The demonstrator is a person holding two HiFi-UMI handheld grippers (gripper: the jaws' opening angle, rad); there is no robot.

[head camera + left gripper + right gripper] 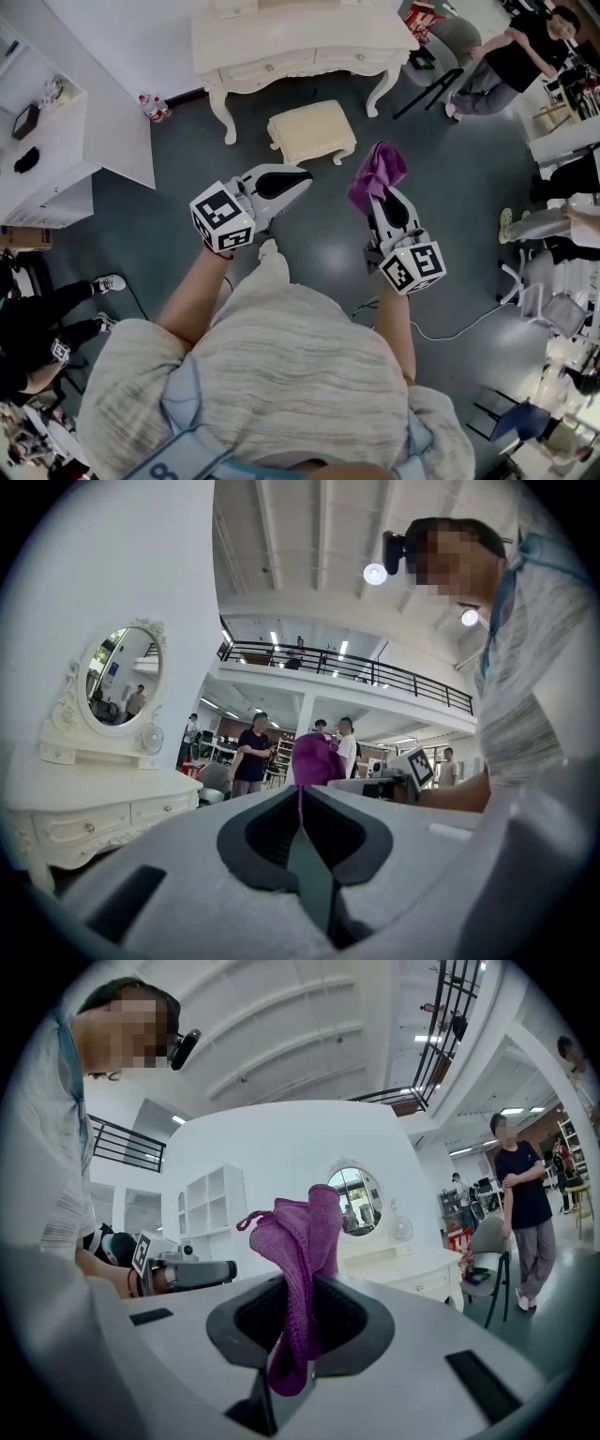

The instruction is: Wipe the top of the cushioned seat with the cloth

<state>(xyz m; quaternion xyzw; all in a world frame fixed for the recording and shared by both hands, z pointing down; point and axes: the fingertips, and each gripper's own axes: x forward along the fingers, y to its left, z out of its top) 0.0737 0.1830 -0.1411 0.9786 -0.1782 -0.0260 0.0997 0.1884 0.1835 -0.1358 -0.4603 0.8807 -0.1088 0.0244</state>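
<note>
The cream cushioned seat stands on the dark floor in front of the white dressing table. My right gripper is shut on the purple cloth, which bunches up above its jaws. It hangs to the right of the seat and nearer me. My left gripper is shut with nothing between its jaws and points toward the seat's near edge. In the left gripper view the cloth shows beyond the closed jaws, and the seat is hidden.
White shelving stands at the left. People sit or stand around the edges, one on a grey chair at the upper right. A white cable lies on the floor at the right. The round mirror tops the dressing table.
</note>
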